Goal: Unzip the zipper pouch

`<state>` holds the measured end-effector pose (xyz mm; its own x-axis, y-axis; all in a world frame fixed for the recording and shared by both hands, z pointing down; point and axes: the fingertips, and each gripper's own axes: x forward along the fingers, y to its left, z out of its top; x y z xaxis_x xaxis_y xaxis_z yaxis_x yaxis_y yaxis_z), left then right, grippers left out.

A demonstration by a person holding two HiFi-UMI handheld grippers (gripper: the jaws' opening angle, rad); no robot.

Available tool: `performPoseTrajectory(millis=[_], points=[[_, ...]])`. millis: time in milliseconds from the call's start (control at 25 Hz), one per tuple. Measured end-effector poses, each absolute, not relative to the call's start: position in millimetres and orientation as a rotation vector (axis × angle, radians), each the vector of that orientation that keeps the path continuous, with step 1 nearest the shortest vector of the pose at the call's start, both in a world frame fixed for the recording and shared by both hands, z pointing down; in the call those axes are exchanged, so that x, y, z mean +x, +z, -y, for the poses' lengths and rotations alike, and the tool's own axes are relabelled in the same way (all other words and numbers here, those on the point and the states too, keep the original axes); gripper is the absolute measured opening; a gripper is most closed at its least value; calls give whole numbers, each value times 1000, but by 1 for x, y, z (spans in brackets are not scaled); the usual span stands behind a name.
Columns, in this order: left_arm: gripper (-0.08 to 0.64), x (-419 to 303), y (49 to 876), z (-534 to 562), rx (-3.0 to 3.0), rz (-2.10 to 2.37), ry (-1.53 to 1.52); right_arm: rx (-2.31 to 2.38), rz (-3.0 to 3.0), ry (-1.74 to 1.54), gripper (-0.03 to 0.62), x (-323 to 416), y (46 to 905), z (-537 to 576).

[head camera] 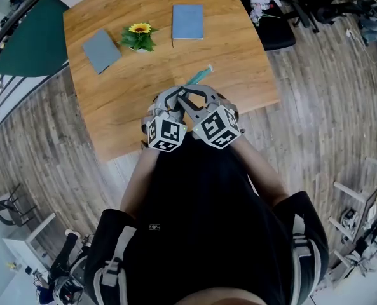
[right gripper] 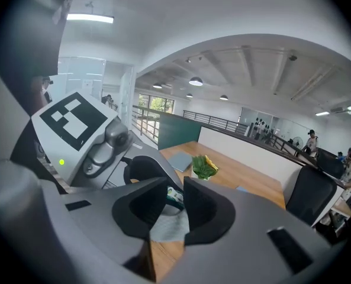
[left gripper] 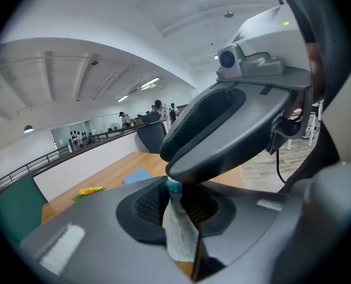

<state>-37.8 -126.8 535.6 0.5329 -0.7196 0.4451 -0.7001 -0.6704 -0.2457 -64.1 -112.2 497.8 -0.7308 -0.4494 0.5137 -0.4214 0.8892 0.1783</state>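
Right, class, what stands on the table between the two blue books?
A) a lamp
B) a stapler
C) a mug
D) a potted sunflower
D: the potted sunflower stands on the table between one blue book and the other book.

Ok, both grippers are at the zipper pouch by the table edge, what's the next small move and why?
Probably close the right gripper firmly on the teal zipper end before pulling. The left gripper clamps the zipper pouch fabric, but the right jaws show a narrow gap around that teal end, so I cannot tell that they grip it.
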Motion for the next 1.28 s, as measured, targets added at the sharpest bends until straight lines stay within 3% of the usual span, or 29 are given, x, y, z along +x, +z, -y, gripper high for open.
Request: performPoseTrajectory(millis=[240, 520, 880, 1280], points=[[61, -39, 535, 126, -2711, -1262, -813, 691, 2490, -42, 60, -49, 497, 120], [63, -35, 536, 125, -2674, -1234, -841, 646, 2518, 0, 129, -62, 497, 112], [63, -34, 537, 122, -2657, -1209, -848, 678, 2540, 21, 137, -59, 495, 118], [63, -46, 537, 121, -2656, -1240, -840, 695, 2554, 96, 75, -57, 499, 116]])
